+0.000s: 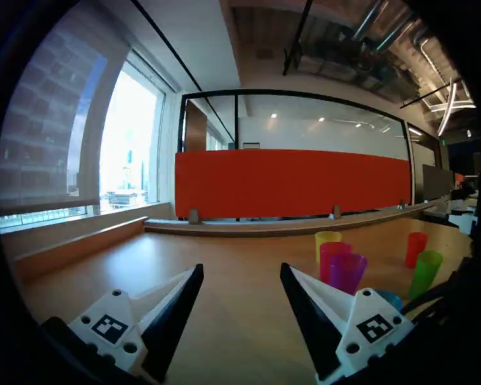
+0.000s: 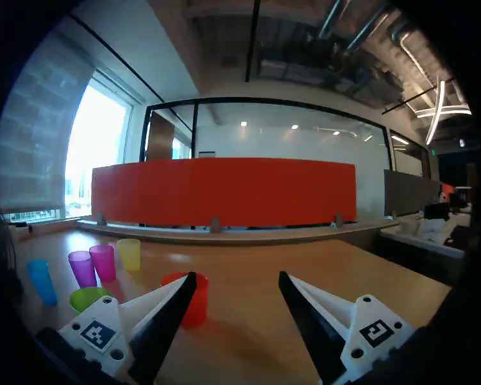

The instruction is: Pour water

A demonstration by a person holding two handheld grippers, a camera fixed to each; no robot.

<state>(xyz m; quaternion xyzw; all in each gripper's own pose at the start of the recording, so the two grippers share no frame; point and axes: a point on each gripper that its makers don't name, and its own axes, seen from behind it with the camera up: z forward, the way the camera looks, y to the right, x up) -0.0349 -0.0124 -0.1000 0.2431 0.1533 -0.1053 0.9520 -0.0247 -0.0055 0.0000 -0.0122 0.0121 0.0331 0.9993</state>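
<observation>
Several plastic cups stand on the wooden table (image 1: 240,256). In the left gripper view, to the right of my fingers, are a yellow cup (image 1: 328,239), a pink cup (image 1: 335,255), a purple cup (image 1: 347,273), a red cup (image 1: 416,249), a green cup (image 1: 426,273) and a blue cup (image 1: 389,299), half hidden behind the right finger. My left gripper (image 1: 240,268) is open and holds nothing. In the right gripper view the red cup (image 2: 194,301) stands just behind the left finger, with the green cup (image 2: 88,298), blue cup (image 2: 42,281), purple cup (image 2: 82,268), pink cup (image 2: 103,262) and yellow cup (image 2: 129,254) further left. My right gripper (image 2: 237,276) is open and empty.
An orange partition (image 1: 292,183) with glass above it closes the far edge of the table. A window and a wooden ledge (image 1: 80,240) run along the left. Desks and chairs (image 2: 426,234) stand beyond the table's right edge.
</observation>
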